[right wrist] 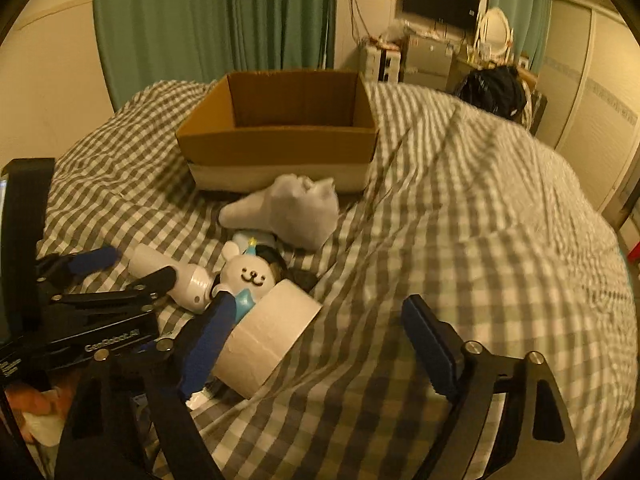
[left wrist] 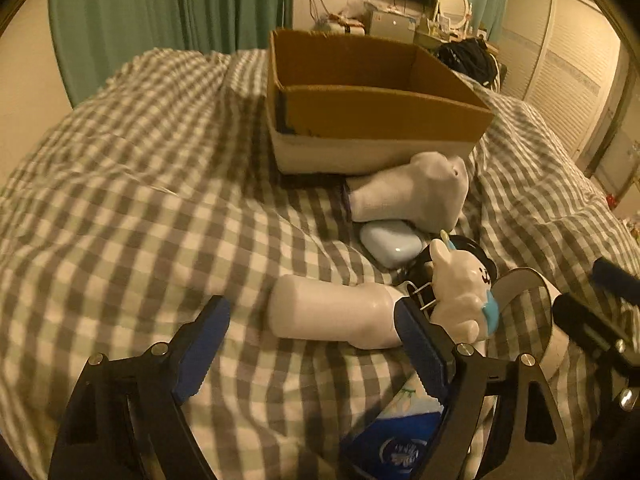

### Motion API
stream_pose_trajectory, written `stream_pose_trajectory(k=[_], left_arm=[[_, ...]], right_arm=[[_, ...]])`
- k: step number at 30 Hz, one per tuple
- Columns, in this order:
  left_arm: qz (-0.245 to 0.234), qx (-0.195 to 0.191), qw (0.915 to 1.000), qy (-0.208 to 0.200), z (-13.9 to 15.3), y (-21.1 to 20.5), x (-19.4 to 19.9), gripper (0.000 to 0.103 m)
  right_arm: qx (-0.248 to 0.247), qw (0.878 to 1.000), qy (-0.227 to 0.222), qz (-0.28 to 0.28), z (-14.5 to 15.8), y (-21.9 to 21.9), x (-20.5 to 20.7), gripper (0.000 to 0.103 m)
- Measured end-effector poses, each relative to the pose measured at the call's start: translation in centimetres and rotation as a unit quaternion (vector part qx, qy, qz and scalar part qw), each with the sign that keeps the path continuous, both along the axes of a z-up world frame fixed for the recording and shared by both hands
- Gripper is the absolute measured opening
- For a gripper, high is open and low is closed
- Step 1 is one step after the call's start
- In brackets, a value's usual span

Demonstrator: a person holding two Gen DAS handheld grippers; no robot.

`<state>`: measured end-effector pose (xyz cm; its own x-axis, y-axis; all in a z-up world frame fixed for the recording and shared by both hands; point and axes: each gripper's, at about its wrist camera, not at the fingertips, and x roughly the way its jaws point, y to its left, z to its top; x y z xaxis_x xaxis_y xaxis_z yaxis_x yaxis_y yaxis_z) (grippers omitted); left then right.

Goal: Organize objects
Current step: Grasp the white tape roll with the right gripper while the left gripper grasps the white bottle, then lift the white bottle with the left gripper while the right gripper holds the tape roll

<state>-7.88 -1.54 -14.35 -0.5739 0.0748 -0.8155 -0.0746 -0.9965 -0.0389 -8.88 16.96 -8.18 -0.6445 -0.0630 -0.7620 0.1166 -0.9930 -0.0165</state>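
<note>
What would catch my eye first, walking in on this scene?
Probably the open brown cardboard box sitting on the grey-and-white checked bedspread, with nothing visible inside. In front of it lies a small heap: a grey sock, a white bear figurine and a white paper roll.

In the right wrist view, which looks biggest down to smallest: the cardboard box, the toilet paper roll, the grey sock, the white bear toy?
1. cardboard box
2. toilet paper roll and grey sock: alike; the roll is nearer the camera, so unsure
3. white bear toy
</note>
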Motion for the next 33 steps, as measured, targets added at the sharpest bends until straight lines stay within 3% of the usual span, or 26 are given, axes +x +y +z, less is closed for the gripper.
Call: stream_pose_trajectory(k=[3,5,7,9,10,12,13,19,23,28,31,33], left_arm=[[-0.006,0.004,1.0,-0.005,-0.5,0.5,-0.7,0.087],[-0.012,0.015,0.9998,-0.011,-0.9,0.6,-1.3,0.087],[-0.014,0.021,0.9996,-0.015,-1.3,0.9,-1.9,0.087],[-0.018,0.027,0.9993,-0.019,-1.6,1.2,-2.5,0.083],[-0.017,0.025,0.9994,-0.018,-1.6,1.2,-2.7,0.076],[-0.009,0.035,0.9993,-0.011,-1.3,0.8,-2.6,0.065],[-0.005,0.038,0.9993,-0.007,-1.1,0.5,-2.5,0.05],[-0.013,0.054,0.9984,0.009,0.1,0.1,-1.2,0.039],[-0.023,0.055,0.9978,0.028,1.8,0.3,0.0,0.03],[-0.029,0.049,0.9975,0.042,3.5,0.5,1.2,0.026],[-0.034,0.048,0.9972,0.046,3.9,0.5,1.7,0.007],[-0.041,0.044,0.9973,0.041,3.7,0.7,1.8,0.007]], right_arm=[[0.002,1.0,-0.017,0.01,-0.9,-1.0,-0.4,0.072],[0.0,0.999,-0.027,0.02,-1.4,-1.6,-0.6,0.055],[-0.003,0.999,-0.03,0.021,-1.7,-1.8,-0.8,0.047],[-0.011,0.999,-0.028,0.017,-1.6,-1.5,-0.7,0.043],[-0.016,0.999,-0.023,0.015,-1.4,-1.3,-0.6,0.039],[-0.02,1.0,-0.017,0.012,-0.9,-1.2,-0.5,0.038],[-0.021,1.0,-0.014,0.012,-0.7,-1.1,-0.5,0.037],[-0.023,0.999,0.016,0.018,1.2,-1.1,0.2,0.029],[-0.017,0.999,0.041,0.015,2.7,-0.8,0.8,0.029],[-0.017,0.998,0.066,0.013,4.5,-0.6,1.6,0.029],[-0.016,0.997,0.076,0.011,5.3,-0.5,1.9,0.029],[-0.016,0.997,0.079,0.01,5.5,-0.4,2.1,0.029]])
